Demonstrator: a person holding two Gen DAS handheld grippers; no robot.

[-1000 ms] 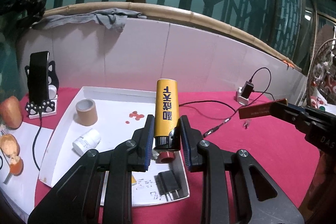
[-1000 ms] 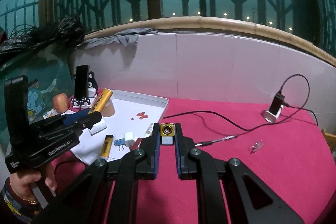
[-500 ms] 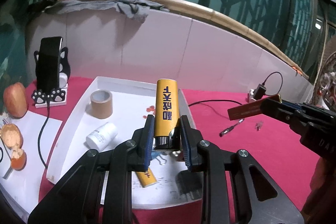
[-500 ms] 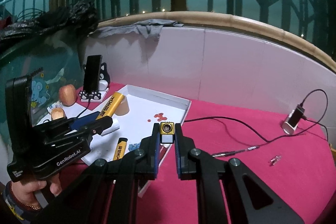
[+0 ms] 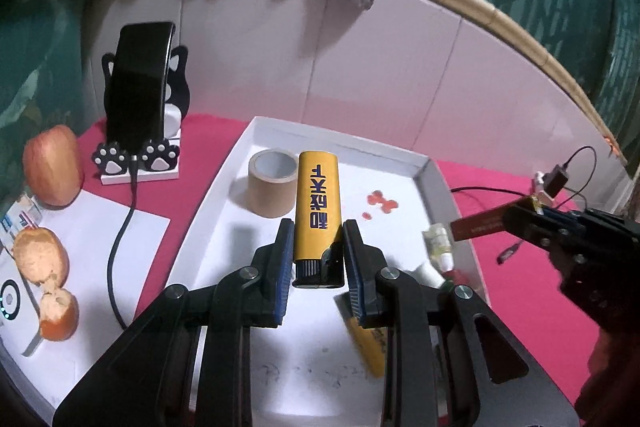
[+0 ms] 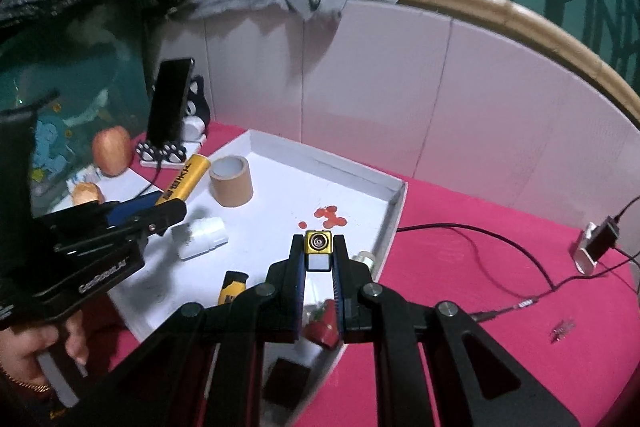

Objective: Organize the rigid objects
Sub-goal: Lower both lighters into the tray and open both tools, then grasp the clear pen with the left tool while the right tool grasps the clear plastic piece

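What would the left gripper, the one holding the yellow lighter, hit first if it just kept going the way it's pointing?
Probably the roll of brown tape in the white tray. The left gripper points down toward it, with the lighter leading. Depth is hard to judge.

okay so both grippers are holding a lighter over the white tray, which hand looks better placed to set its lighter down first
Probably the left. The left gripper holds its yellow lighter over bare tray floor beside the tape roll, while the right gripper sits above a cluttered corner.
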